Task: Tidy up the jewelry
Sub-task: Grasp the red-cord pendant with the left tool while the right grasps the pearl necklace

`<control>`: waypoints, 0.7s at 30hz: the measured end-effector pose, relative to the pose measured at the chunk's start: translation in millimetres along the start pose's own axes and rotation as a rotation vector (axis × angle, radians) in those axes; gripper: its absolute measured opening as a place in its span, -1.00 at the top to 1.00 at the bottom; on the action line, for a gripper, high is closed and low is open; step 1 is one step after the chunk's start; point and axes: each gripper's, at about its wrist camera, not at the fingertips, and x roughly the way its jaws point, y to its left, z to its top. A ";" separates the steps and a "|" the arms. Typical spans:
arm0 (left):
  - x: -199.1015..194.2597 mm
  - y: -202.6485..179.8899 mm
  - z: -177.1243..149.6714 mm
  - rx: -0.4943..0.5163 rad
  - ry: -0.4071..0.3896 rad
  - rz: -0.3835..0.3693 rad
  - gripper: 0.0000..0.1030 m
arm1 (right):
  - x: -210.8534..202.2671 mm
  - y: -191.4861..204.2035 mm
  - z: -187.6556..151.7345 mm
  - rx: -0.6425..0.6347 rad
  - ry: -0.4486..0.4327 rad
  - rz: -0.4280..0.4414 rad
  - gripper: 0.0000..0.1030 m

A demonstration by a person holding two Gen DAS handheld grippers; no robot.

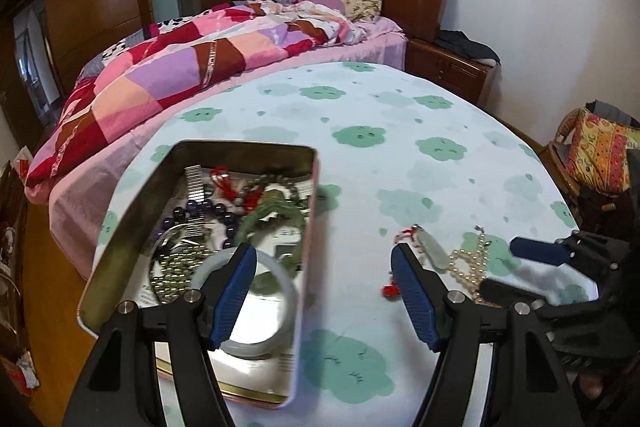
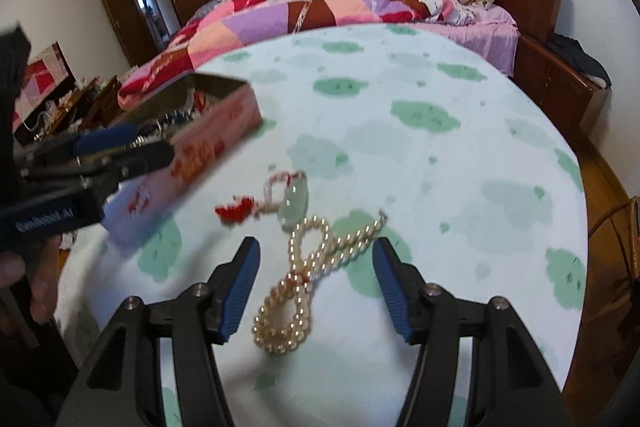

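Observation:
A metal tin (image 1: 120,227) with pink sides (image 2: 208,155) sits at the table's left and holds several pieces: purple beads (image 1: 200,211), a green piece (image 1: 276,215), a pale jade bangle (image 1: 288,291). My left gripper (image 1: 324,259) is open and empty, its left finger over the tin, its right finger over the cloth. A pearl necklace (image 2: 312,267) and a jade pendant on red cord (image 2: 294,203) lie on the cloth. My right gripper (image 2: 316,255) is open, its fingers on either side of the pearls. The pearls (image 1: 472,263) and pendant (image 1: 434,247) also show in the left wrist view.
The round table (image 2: 440,147) has a white cloth with green clouds. A bed with a patchwork quilt (image 1: 180,67) stands behind it. A wooden nightstand (image 1: 452,67) is at the back right, a wicker chair (image 1: 592,155) at the right.

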 end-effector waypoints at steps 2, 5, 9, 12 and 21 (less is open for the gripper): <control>1.0 -5.1 0.8 0.012 0.000 -0.001 -0.36 | 4.3 0.3 -2.3 0.001 0.015 -0.003 -0.20; 4.2 -13.0 3.0 0.017 0.000 -0.015 -0.36 | 11.2 1.8 -5.9 -0.008 0.037 -0.012 -0.20; 9.0 -27.0 5.5 0.042 0.001 -0.037 -0.36 | 15.2 3.3 -10.9 -0.038 0.040 -0.055 0.27; 13.0 -38.9 7.1 0.064 0.004 -0.061 -0.36 | 15.0 -10.1 -9.5 -0.027 0.026 -0.123 0.70; 48.4 -69.9 8.6 0.104 0.078 -0.118 -0.36 | 13.0 -46.2 -5.4 0.043 -0.037 -0.180 0.70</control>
